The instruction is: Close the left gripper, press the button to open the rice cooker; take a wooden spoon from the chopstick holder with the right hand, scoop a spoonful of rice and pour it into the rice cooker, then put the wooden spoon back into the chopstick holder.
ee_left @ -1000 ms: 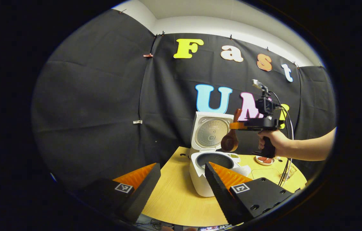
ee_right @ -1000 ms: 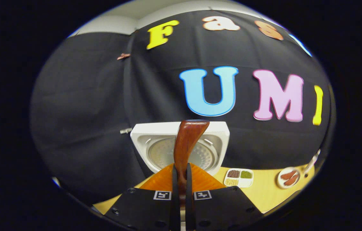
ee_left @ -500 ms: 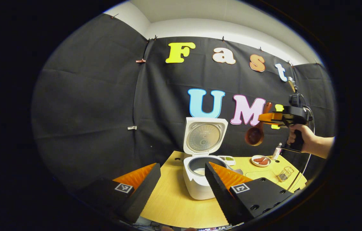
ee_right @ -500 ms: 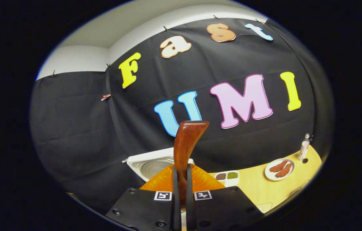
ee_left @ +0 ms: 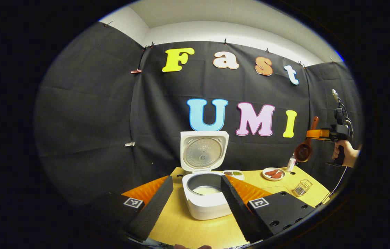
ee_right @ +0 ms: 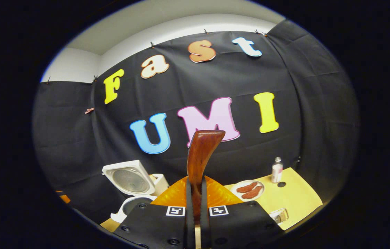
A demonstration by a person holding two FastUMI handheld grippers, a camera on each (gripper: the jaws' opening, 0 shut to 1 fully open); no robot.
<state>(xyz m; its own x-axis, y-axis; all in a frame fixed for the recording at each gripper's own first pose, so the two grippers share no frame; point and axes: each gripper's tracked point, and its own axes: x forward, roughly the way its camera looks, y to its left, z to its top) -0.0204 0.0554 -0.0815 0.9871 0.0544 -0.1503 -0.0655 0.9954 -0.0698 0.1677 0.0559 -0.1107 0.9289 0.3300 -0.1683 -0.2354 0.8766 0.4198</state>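
The white rice cooker (ee_left: 206, 204) stands open on the table, lid (ee_left: 203, 151) upright, with pale rice low in its pot. My left gripper (ee_left: 196, 177) hovers in front of it, open, fingers either side of the pot and apart from it. Far to the right, high above the table, my right gripper (ee_left: 310, 134) is shut on the wooden spoon (ee_left: 303, 151), whose bowl hangs down. In the right gripper view the spoon's handle (ee_right: 201, 152) rises between the shut fingers of the right gripper (ee_right: 195, 183), and the cooker (ee_right: 129, 180) lies lower left. The wire chopstick holder (ee_left: 302, 187) sits near the table's right edge.
A plate of sausages (ee_left: 273, 173), a small bottle (ee_left: 291, 162) and a divided dish of grains (ee_left: 233, 173) stand behind and right of the cooker. The wire holder (ee_right: 279, 215) is near the yellow table's (ee_right: 295, 197) front right corner. A hand (ee_left: 343, 154) holds the right gripper.
The right gripper has carried the spoon from over the cooker to the far right. The left gripper view has swung so the cooker now sits between its fingers.
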